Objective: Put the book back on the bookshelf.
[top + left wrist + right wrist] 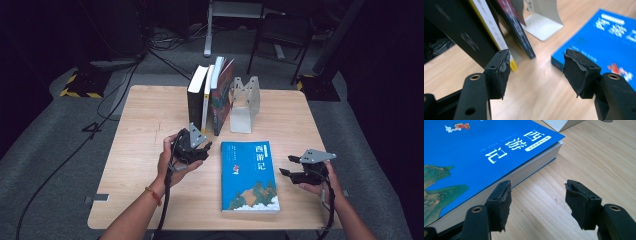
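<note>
A blue book (249, 175) with a landscape picture and white characters lies flat on the wooden table (150, 120), between my two grippers. My left gripper (205, 149) hovers just left of the book's far left corner, open, with only bare wood between its pads (499, 70). The left gripper view has the blue book (604, 37) to the right of the jaws. My right gripper (287, 165) stands open beside the book's right edge, nothing between its fingers. In the right gripper view the blue book (474, 150) and its page edge lie close by the left pad (500, 200).
Three books stand upright at the table's back: a black one (196, 97), a white and yellow one (207, 95) and a dark colourful one (223, 97). A grey metal bookend (245, 106) stands right of them. Beyond the table are a chair (280, 35) and floor cables (120, 90).
</note>
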Demonstrator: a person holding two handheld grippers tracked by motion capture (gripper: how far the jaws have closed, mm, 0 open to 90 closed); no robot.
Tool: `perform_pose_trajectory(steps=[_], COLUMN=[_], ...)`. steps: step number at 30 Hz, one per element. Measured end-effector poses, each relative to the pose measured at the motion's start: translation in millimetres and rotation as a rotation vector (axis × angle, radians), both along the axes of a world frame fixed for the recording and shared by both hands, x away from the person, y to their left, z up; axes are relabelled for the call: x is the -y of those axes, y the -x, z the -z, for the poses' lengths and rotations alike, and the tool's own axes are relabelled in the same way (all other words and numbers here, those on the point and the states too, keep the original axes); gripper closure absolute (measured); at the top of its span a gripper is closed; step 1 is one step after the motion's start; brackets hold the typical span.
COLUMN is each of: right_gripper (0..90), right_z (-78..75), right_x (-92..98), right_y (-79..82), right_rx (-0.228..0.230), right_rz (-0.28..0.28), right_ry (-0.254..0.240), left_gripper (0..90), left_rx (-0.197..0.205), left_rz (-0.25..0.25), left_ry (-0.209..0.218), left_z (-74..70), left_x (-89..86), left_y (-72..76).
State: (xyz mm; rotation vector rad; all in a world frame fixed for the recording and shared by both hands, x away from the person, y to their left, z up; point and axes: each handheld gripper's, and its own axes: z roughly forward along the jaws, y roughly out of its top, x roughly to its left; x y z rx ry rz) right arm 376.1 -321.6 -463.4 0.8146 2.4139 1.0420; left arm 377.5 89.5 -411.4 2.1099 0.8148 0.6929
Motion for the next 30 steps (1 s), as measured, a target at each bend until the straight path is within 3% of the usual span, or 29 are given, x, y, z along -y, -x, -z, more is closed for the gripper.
perform_pose_trajectory(steps=[5, 13, 16, 25, 30], right_gripper=[38.3, 39.2, 39.1, 39.0, 39.0], right_z=[-0.7, -1.9, -1.7, 2.7, 4.8], right_x=[-0.1, -2.8, -4.4, 2.2, -1.6], right_y=[2.2, 8.6, 10.9, 31.6, 44.1], right_rx=[-0.005, -0.026, -0.033, -0.077, -0.095], right_rz=[-0.026, -0.092, -0.107, -0.151, -0.199], right_ry=[0.013, 0.039, 0.05, 0.039, 0.072], left_gripper=[36.1, 33.2, 31.4, 26.5, 26.3], left_rx=[-0.058, -0.14, -0.162, -0.226, -0.258], left_rz=[0.064, 0.139, 0.179, 0.228, 0.255], left_ry=[-0.007, -0.055, -0.056, -0.08, -0.065], left_z=[24.5, 57.1, 63.4, 77.6, 83.0], left_x=[-4.5, -12.7, -15.9, -24.1, -27.4], left_y=[14.1, 30.2, 36.4, 55.3, 63.9])
